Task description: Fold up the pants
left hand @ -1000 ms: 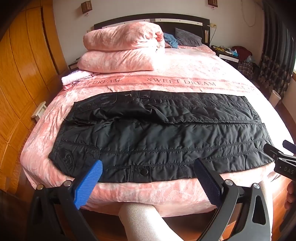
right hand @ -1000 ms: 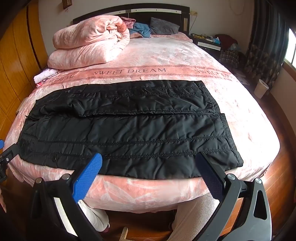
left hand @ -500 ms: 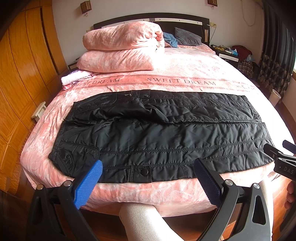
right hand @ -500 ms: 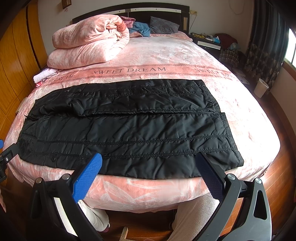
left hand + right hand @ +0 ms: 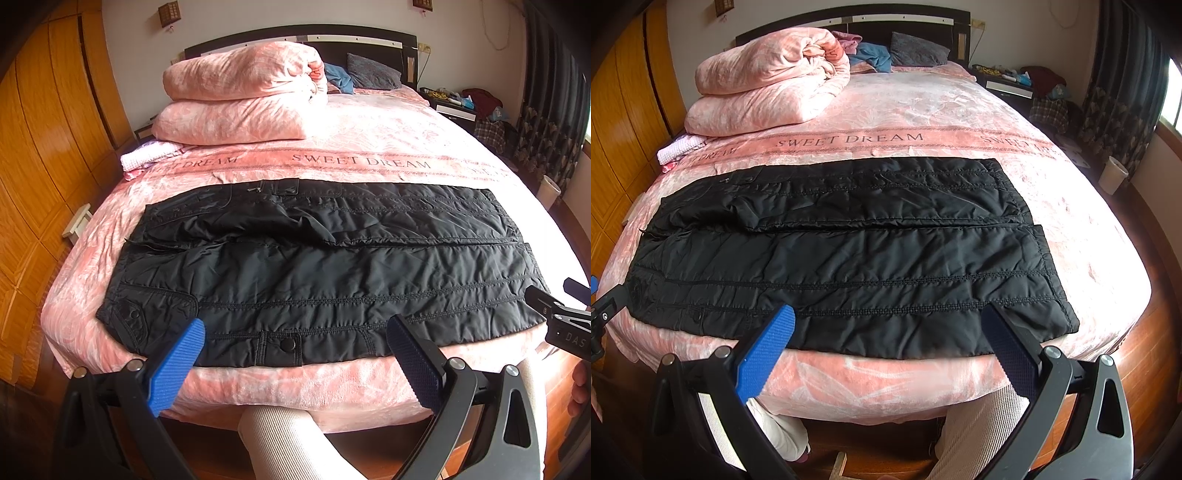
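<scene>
Black quilted pants (image 5: 317, 269) lie flat across the near part of a pink bed (image 5: 369, 147), waist to the left, leg ends to the right; they also show in the right wrist view (image 5: 849, 266). My left gripper (image 5: 295, 332) is open and empty, held just off the pants' near edge by the waist half. My right gripper (image 5: 886, 325) is open and empty, off the near edge by the leg ends. The right gripper's tip shows at the far right of the left wrist view (image 5: 561, 317).
Folded pink quilts (image 5: 240, 96) are stacked at the back left of the bed. A wooden wardrobe (image 5: 44, 155) stands on the left. A nightstand with clutter (image 5: 454, 107) and a white bin (image 5: 548, 190) are on the right. My legs (image 5: 291, 443) stand against the bed's foot.
</scene>
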A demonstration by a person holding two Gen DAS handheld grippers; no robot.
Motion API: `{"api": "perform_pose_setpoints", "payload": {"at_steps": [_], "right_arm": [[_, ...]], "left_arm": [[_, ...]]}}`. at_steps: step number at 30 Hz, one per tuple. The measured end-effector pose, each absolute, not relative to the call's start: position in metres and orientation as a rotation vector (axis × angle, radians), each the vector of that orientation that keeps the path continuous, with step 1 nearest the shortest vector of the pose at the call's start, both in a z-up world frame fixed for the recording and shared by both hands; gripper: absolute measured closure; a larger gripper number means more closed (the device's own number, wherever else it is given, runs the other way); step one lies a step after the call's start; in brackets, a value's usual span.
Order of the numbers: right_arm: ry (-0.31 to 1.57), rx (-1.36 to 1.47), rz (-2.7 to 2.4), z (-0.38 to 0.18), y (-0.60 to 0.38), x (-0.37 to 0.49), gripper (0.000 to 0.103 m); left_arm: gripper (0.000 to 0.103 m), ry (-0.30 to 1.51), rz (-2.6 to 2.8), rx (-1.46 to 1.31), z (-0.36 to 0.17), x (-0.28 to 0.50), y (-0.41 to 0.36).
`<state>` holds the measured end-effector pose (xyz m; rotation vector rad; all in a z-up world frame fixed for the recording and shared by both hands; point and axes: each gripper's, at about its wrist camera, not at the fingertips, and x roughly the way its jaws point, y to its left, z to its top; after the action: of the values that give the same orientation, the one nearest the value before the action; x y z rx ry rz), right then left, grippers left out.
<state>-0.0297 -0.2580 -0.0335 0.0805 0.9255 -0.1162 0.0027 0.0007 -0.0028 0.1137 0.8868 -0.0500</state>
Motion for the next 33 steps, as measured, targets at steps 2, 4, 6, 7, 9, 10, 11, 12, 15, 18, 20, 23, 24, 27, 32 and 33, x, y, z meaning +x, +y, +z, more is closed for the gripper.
{"api": "perform_pose_setpoints", "payload": {"at_steps": [2,4,6,7,9,10,11,12,15,18,20,23,24,27,32,33], "right_arm": [[0.926,0.081,-0.115,-0.034,-0.258,-0.03,0.002],[0.926,0.081,-0.116,-0.033,-0.258,-0.03,0.002],[0.926,0.082,-0.116,-0.033,-0.258,-0.03,0.002],[0.927,0.082,-0.116,-0.033,-0.258,-0.03,0.002],[0.93,0.082,-0.116,-0.036,-0.258,-0.029,0.002],[0.932,0.081,-0.116,-0.036,-0.258,-0.028,0.002],[0.933,0.081,-0.116,-0.036,-0.258,-0.027,0.002],[0.933,0.081,-0.115,-0.037,-0.258,-0.027,0.002],[0.937,0.08,-0.116,-0.037,-0.258,-0.026,0.002],[0.943,0.084,-0.118,-0.041,-0.259,-0.024,0.002],[0.95,0.088,-0.114,-0.042,-0.26,-0.021,0.002],[0.96,0.082,-0.084,-0.043,-0.264,-0.012,0.002],[0.957,0.082,-0.068,-0.043,-0.266,-0.007,0.002],[0.951,0.101,0.0,-0.039,-0.278,0.019,0.002],[0.947,0.085,-0.025,-0.034,-0.303,0.069,0.002],[0.941,0.079,-0.034,-0.033,-0.306,0.077,0.002]], "left_arm": [[0.004,0.887,-0.05,0.113,-0.003,0.003,0.001],[0.004,0.888,-0.05,0.114,-0.003,0.003,0.001],[0.004,0.888,-0.05,0.114,-0.003,0.003,0.001],[0.004,0.888,-0.051,0.115,-0.003,0.003,0.0],[0.004,0.888,-0.05,0.115,-0.003,0.003,0.0],[0.004,0.888,-0.05,0.116,-0.004,0.003,0.001],[0.004,0.889,-0.05,0.116,-0.004,0.003,0.001],[0.004,0.889,-0.05,0.115,-0.003,0.003,0.0],[0.004,0.891,-0.051,0.115,-0.003,0.002,0.001],[0.004,0.896,-0.052,0.12,-0.005,0.001,0.001],[0.004,0.903,-0.068,0.11,-0.015,0.005,-0.002],[0.004,0.936,-0.126,0.067,-0.018,0.012,0.0],[0.004,0.965,-0.144,0.06,-0.02,0.018,0.0],[0.004,1.029,-0.147,0.05,-0.026,0.041,0.0],[0.004,1.052,-0.125,0.047,-0.025,0.089,-0.001],[0.004,1.044,-0.114,0.05,-0.025,0.097,-0.002]]}}
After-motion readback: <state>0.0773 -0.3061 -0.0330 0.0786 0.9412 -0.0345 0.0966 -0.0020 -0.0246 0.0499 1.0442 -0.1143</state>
